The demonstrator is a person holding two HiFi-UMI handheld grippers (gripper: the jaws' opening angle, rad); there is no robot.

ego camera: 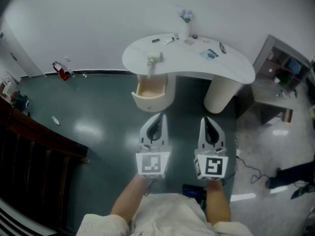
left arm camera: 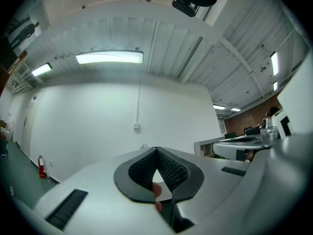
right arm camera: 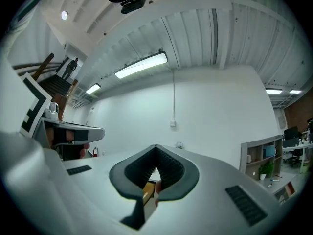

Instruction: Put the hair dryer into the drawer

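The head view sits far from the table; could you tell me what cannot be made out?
Head view: the pale object above the drawer, perhaps the hair dryer, is too small to confirm.
Head view: the table's small items are too small to name.
Gripper views: the left gripper and right gripper hide most of the drawer.

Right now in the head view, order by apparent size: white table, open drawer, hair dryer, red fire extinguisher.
white table
open drawer
hair dryer and red fire extinguisher look about equal; not ranked
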